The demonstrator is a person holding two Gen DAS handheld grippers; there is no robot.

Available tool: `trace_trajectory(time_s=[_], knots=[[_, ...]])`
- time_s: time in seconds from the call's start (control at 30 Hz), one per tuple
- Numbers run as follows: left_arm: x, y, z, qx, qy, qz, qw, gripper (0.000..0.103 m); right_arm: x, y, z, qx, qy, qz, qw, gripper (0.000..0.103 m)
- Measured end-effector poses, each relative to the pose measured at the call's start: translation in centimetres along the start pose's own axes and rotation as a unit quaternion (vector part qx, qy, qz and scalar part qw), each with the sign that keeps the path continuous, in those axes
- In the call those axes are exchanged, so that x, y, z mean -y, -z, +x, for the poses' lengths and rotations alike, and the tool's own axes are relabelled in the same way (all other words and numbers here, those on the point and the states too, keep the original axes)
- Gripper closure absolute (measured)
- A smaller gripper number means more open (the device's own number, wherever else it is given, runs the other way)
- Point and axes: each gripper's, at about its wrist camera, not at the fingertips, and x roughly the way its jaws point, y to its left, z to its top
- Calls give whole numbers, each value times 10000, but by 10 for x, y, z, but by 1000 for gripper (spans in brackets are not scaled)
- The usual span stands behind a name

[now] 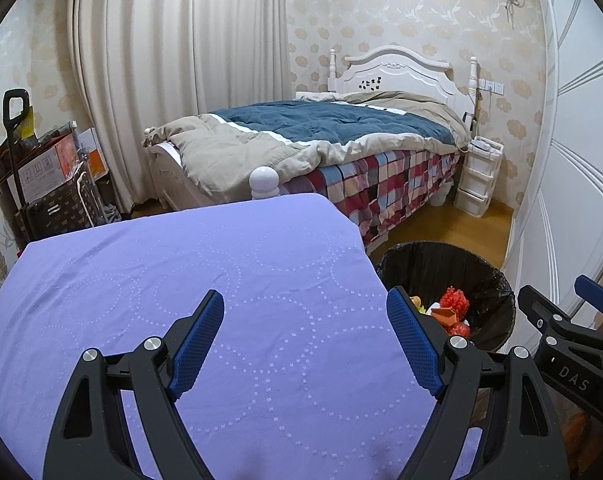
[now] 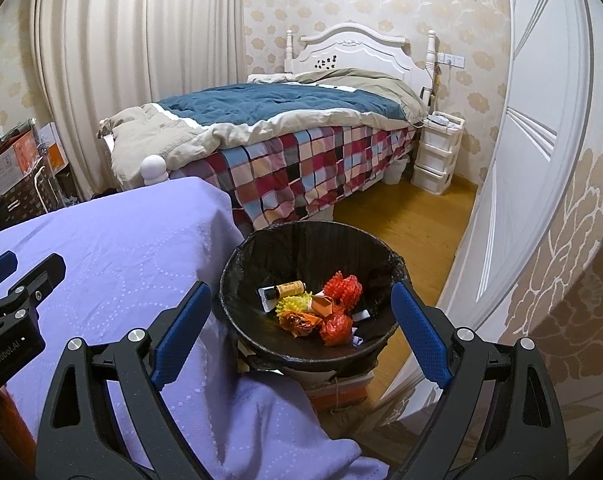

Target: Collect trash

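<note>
Both empty, jaws apart: left claw [image 1: 305, 340] over bare purple-clothed table [image 1: 181, 280], right claw [image 2: 301, 332] above bin [image 2: 237, 264] off table's right edge — trash [image 2: 325, 312] inside; seemingly finished — next, check for strays

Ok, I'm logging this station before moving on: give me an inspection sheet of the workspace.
Surface: purple cloth, no loose items seen on it.
Job's things: black-lined bin beside the cloth holds red, orange and yellow wrappers and a small bottle.
Clutter: boxes stacked by the curtain.
Grippers: left claw open over the cloth; right claw open over the bin; both empty.
Cables: one near the drawer unit.
Surroundings: bed, wardrobe door, wood floor.
</note>
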Motion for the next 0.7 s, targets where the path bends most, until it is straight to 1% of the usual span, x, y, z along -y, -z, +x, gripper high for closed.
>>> trace_trajectory(time_s=[0.7], knots=[[-1,0,0,8,0,-8,10000,22,-1,0,-1,2,8,-1,10000,14]])
